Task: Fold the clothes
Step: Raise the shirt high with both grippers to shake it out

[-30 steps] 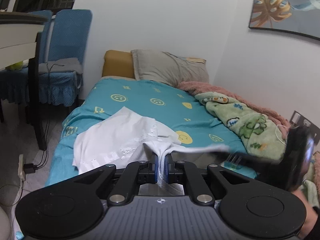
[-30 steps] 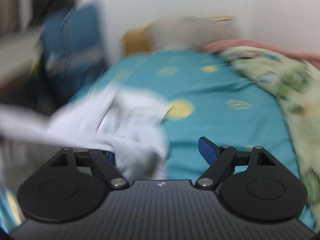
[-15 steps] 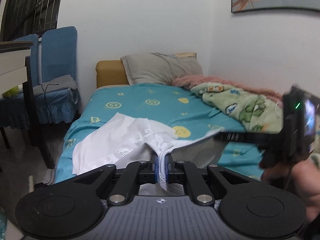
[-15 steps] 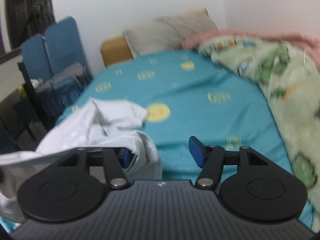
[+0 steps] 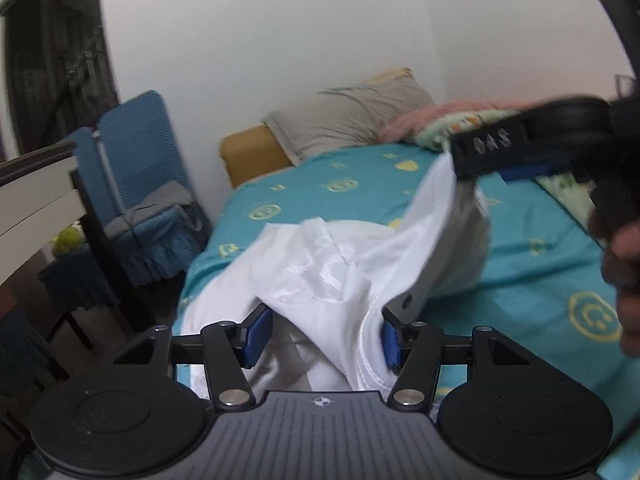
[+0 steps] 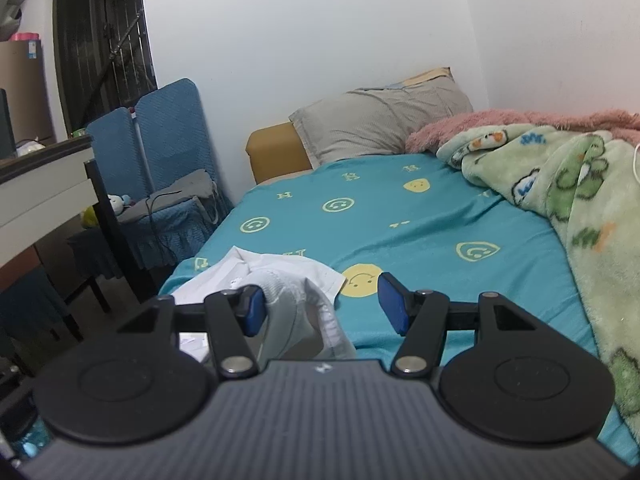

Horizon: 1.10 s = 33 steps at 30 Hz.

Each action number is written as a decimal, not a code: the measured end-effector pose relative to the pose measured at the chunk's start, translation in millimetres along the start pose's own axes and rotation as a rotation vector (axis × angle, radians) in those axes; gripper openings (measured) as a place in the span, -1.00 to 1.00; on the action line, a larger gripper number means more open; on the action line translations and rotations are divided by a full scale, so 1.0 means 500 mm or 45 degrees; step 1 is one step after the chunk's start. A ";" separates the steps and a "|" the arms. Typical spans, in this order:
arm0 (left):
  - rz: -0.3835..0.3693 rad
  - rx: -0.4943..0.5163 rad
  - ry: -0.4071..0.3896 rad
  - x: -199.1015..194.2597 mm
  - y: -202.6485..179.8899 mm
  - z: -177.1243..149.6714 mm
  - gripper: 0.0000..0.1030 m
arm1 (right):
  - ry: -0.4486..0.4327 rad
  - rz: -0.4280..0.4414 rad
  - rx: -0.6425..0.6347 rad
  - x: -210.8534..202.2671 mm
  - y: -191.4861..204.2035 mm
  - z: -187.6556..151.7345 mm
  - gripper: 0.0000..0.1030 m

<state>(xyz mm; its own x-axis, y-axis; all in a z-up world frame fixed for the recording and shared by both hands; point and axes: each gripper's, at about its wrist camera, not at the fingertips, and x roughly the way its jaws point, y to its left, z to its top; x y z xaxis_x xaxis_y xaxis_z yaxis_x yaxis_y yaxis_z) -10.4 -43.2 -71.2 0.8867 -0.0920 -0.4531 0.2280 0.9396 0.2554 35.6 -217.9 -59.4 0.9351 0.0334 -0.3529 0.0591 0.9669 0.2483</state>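
Observation:
A white garment (image 5: 340,264) lies crumpled on the near left part of the teal smiley-face bed sheet (image 5: 520,280). My left gripper (image 5: 323,336) is opening. A fold of the garment lies between its blue pads and drapes against the right one, with nothing pinched. In the left wrist view the cloth rises to a finger (image 5: 488,146) of the right gripper and hangs from it. In the right wrist view my right gripper (image 6: 324,310) stands open. The garment (image 6: 280,276) bunches beside its left pad, and the right pad is bare.
A grey pillow (image 6: 380,124) lies at the head of the bed. A green cartoon blanket (image 6: 560,184) and a pink one fill the bed's right side. Blue-covered chairs (image 6: 168,140) and a desk (image 6: 40,184) stand to the left. A person's hand (image 5: 624,264) is at the right edge.
My left gripper, which was pinching the garment's edge, has opened and let it go while rolling and moving in over the bed. The right gripper's jaws narrowed a little early on.

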 end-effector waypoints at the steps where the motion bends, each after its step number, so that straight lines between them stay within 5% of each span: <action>1: 0.040 -0.031 -0.012 -0.001 0.005 0.002 0.12 | 0.008 0.006 0.008 0.002 -0.001 0.000 0.18; 4: 0.158 -0.123 -0.043 -0.005 0.022 0.008 0.20 | 0.030 -0.011 0.020 0.005 0.000 -0.005 0.18; 8: 0.221 -0.118 0.043 -0.005 0.034 0.003 0.23 | 0.033 -0.122 0.052 0.010 -0.016 -0.006 0.18; 13: 0.238 -0.034 0.149 -0.028 0.016 -0.014 0.32 | -0.138 -0.202 0.131 -0.032 -0.044 0.007 0.19; 16: 0.252 -0.045 0.075 -0.068 0.015 -0.008 0.39 | -0.275 -0.251 0.097 -0.070 -0.042 0.017 0.19; 18: 0.251 -0.176 -0.065 -0.117 0.045 0.007 0.44 | -0.341 -0.301 0.049 -0.091 -0.039 0.020 0.22; 22: 0.228 -0.440 -0.298 -0.192 0.126 0.032 0.63 | -0.284 -0.277 -0.001 -0.106 -0.045 0.029 0.30; 28: 0.150 -0.612 -0.136 -0.161 0.157 0.012 0.58 | -0.239 -0.125 -0.025 -0.126 -0.016 0.030 0.30; 33: 0.049 -0.520 -0.059 -0.136 0.120 0.007 0.57 | -0.256 -0.112 -0.074 -0.127 0.002 0.028 0.29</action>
<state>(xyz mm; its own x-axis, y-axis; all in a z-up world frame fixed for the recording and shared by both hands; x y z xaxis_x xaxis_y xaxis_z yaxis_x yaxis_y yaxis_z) -55.4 18.2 -21.9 0.9108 -0.0599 -0.4086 0.0240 0.9954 -0.0924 -18.9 -222.4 -23.9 0.9784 -0.0970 -0.1827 0.1287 0.9770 0.1702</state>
